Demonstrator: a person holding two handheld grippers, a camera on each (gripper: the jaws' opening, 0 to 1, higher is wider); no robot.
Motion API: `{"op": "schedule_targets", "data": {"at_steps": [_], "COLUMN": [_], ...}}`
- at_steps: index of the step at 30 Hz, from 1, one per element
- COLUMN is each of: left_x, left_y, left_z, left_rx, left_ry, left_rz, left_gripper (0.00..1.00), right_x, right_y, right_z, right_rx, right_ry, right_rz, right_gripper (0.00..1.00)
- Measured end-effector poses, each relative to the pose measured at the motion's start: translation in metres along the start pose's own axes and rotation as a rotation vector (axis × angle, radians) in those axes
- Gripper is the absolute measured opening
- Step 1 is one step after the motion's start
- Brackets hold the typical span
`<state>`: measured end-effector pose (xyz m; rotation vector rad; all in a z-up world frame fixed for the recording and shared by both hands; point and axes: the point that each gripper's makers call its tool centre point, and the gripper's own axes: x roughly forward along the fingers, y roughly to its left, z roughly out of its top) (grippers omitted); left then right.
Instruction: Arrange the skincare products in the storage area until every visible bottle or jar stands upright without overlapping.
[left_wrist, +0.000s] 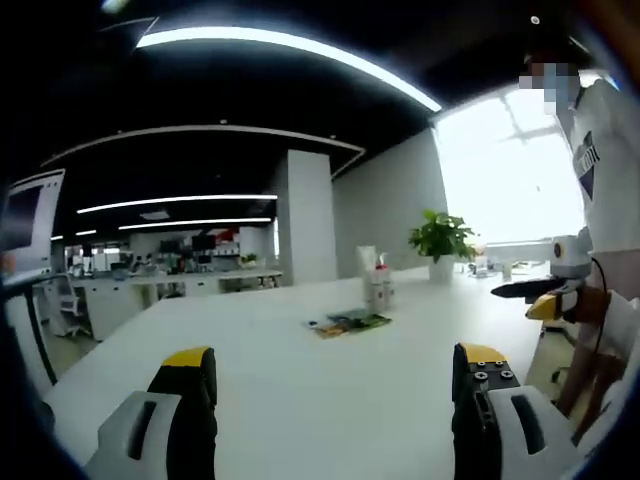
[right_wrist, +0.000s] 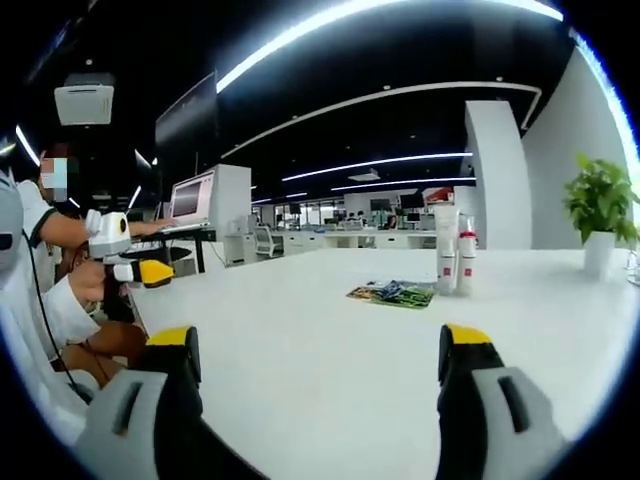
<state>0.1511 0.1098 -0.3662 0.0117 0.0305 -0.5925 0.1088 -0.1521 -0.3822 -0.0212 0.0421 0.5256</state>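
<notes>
While both tools idle over bare tabletop, everything the task needs sits ahead of the jaws, well apart from them.

left jaws: left gripper (left_wrist: 335, 400) has its yellow-tipped jaws spread wide, nothing between them.
right jaws: right gripper (right_wrist: 318, 390) likewise wide apart and empty; white table (right_wrist: 300, 330) shows through the gap.
target: skincare bottles (right_wrist: 453, 255), a small cluster standing near the far end of the table; in the left gripper view the same cluster (left_wrist: 374, 277) sits ahead and slightly right of the jaw centreline.
bearing, right: ahead and right of the gap, roughly in line with the right-hand jaw.
long axis: tall bottles read as upright, axis vertical. Red caps visible on two. Too small to tell whether they touch or overlap.
nearer tool: cannot tell; both look well apart from the cluster. My guess is the right gripper has the straighter line.
in the path: flat printed sheet (right_wrist: 392, 293) lies on the table just in front of the bottles, between jaws and cluster. Flat, so probably no obstacle, but a low sweep could drag it.
around: potted plant (right_wrist: 600, 205) beyond, right of the bottles, near the table's far edge. The opposite tool (right_wrist: 140, 265) is off to the side, clear of the approach.
beyond: open office, desks and a pillar in the background.
</notes>
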Motion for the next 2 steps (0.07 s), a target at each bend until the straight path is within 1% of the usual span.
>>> {"op": "schedule_targets", "data": {"at_steps": [2], "left_x": [-0.0001], "left_y": [0.0004], "left_z": [0.0002], "left_rx": [0.001], "left_ry": [-0.001], "left_rz": [0.002], "left_gripper": [1.0], "right_x": [-0.0001], "right_y": [0.0], "right_z": [0.0007], "right_rx": [-0.002], "right_ry": [-0.001], "right_rz": [-0.001], "right_gripper": [1.0]}}
